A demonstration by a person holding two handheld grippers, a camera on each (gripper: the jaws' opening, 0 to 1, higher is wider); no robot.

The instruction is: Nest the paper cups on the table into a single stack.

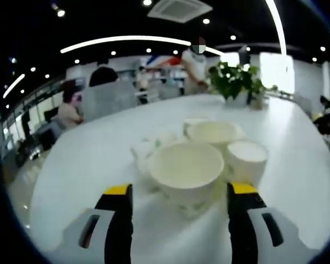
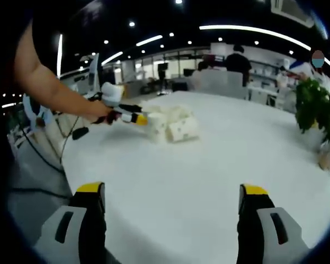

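Observation:
Several white paper cups stand clustered on the white table (image 1: 88, 159). The nearest cup (image 1: 186, 168) has a wide mouth and a faint green print, and it sits just ahead of and between the yellow-tipped jaws of my left gripper (image 1: 180, 190), which is open and not touching it. Behind it are another wide cup (image 1: 214, 132), a cup to the right (image 1: 246, 157) and smaller cups (image 1: 146, 148). In the right gripper view the cup cluster (image 2: 173, 126) lies far ahead, with the left gripper (image 2: 138, 119) reaching it from the left. My right gripper (image 2: 171, 190) hovers open over bare table.
A potted plant (image 1: 234, 82) stands at the far end of the table, seen at the right edge (image 2: 319, 110) in the right gripper view. People sit at desks beyond. A person's arm (image 2: 55, 91) holds the left gripper. Cables (image 2: 71, 135) hang off the table's left edge.

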